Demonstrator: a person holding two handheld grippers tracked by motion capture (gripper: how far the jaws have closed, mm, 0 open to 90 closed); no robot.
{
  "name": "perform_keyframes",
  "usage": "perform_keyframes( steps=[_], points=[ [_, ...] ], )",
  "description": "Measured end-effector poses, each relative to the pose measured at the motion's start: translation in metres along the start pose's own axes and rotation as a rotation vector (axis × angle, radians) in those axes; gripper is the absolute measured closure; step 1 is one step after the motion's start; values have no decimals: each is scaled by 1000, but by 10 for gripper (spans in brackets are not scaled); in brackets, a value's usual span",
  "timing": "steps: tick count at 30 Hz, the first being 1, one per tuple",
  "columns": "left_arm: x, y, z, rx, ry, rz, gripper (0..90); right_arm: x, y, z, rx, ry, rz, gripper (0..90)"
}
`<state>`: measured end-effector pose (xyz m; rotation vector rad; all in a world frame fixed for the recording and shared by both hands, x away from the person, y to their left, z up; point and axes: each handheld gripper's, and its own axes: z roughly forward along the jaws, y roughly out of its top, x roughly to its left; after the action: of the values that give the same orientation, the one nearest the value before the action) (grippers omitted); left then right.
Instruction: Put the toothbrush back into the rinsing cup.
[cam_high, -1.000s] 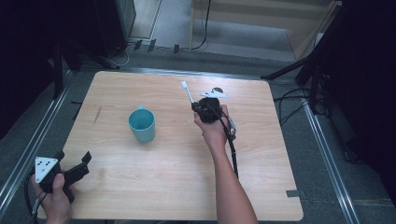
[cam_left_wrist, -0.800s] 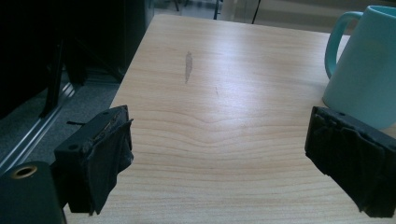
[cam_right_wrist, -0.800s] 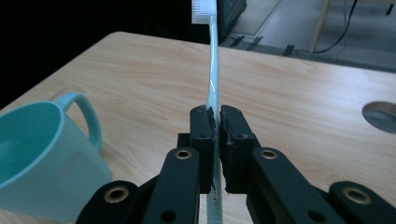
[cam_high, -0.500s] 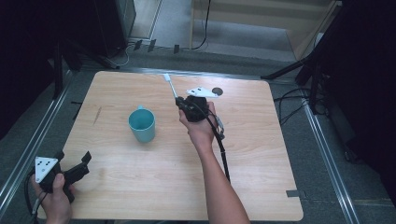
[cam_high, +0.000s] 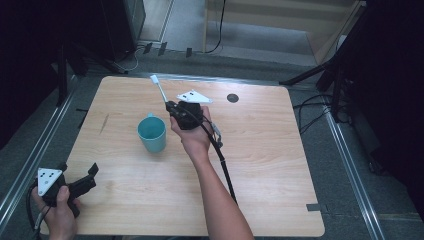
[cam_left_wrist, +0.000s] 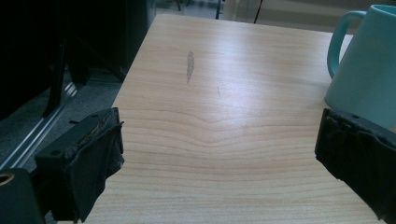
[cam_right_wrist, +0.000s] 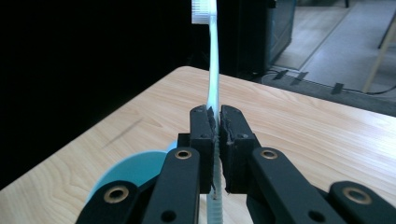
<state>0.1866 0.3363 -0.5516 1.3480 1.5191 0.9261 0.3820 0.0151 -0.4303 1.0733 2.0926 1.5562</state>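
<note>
— What do the right tongs (cam_right_wrist: 215, 123) hold?

— A thin white plastic toothbrush (cam_right_wrist: 213, 70), pinched tight at its handle, brush end up, just above the light blue mug (cam_high: 152, 133) on the wooden counter (cam_high: 260, 150).

— Is it hard to carry?

— No, it looks light and stiff (maybe slippery). Gripping the handle works best.

— And the left tongs (cam_left_wrist: 219, 158)?

— Wide open, holding nothing.

Teal mug (cam_high: 152, 133) on wooden table (cam_high: 260, 165)
</note>
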Motion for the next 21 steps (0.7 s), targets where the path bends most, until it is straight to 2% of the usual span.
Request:
perform_keyframes(
  steps=[14, 18, 21],
  points=[
    [1, 0, 0, 2, -5, -2, 0, 33, 2, 26, -30, 67, 4, 848],
    [1, 0, 0, 3, -6, -1, 0, 36, -2, 34, -40, 72, -1, 848],
    [1, 0, 0, 3, -6, -2, 0, 35, -5, 40, -44, 72, 14, 848]
  ],
)
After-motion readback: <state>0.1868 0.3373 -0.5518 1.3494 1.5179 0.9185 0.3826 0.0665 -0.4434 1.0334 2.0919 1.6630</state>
